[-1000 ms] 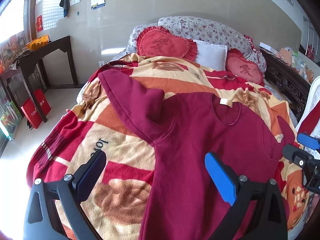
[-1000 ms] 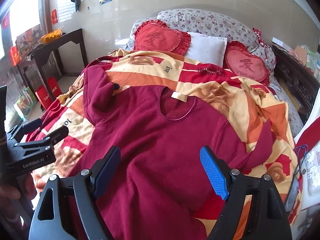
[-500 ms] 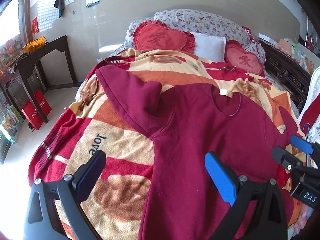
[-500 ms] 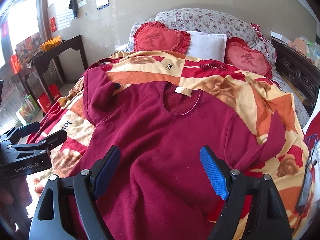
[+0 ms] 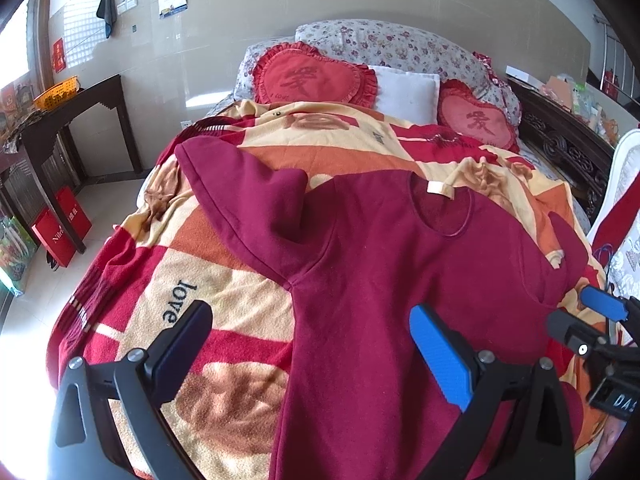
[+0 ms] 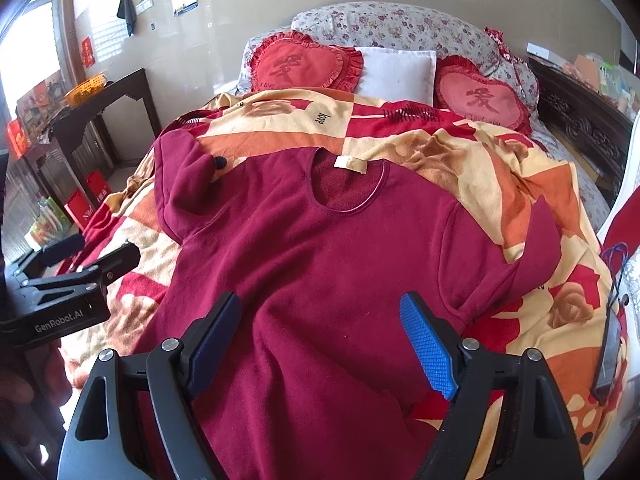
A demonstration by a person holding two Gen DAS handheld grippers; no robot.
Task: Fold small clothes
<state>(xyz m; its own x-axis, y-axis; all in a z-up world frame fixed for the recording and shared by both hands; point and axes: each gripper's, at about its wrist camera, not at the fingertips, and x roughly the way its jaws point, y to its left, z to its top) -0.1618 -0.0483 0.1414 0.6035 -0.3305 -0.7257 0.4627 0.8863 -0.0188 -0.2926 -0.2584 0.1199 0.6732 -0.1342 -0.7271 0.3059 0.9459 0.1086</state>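
A dark red long-sleeved top (image 5: 384,280) lies flat on the bed, neck toward the pillows; it also shows in the right wrist view (image 6: 320,264). Its left sleeve (image 5: 248,204) is spread out to the left, the right sleeve (image 6: 532,248) bends at the blanket's right side. My left gripper (image 5: 312,352) is open and empty above the top's left hem side. My right gripper (image 6: 324,340) is open and empty above the top's lower middle. Each gripper shows at the edge of the other's view.
The bed carries a red, orange and cream blanket (image 5: 224,296), two red heart cushions (image 5: 316,76) and a white pillow (image 5: 404,88). A dark side table (image 5: 72,120) stands left by the wall. A carved dark bed frame (image 6: 580,120) and a white chair run along the right.
Both grippers have drifted slightly, with the view of the top shifting a little. The jaws stay open and the top lies as before.
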